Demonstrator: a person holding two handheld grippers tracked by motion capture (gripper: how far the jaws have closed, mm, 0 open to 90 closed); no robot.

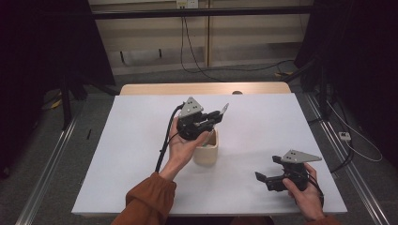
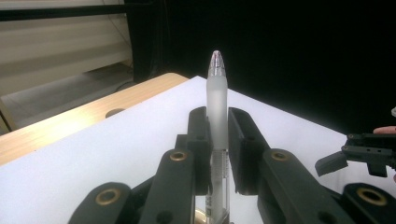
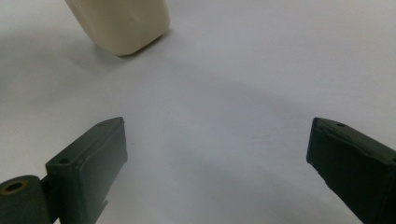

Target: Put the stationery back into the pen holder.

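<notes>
Nearest the person, the right tool (image 1: 264,180) rests low over the white bench (image 1: 131,154), its jaws spread wide with nothing between them. In its own view the cream cup (image 3: 123,25) is cut off at the top edge, so only its base shows. Farther off, the left tool (image 1: 217,116) is clamped on a pen (image 2: 217,121) above the cup (image 1: 206,152). In the high view, the hand (image 1: 183,147) covers part of the cup. The pen's lower end is hidden behind the jaws; its long axis runs along them, with the frosted rounded end pointing away from the hand.
</notes>
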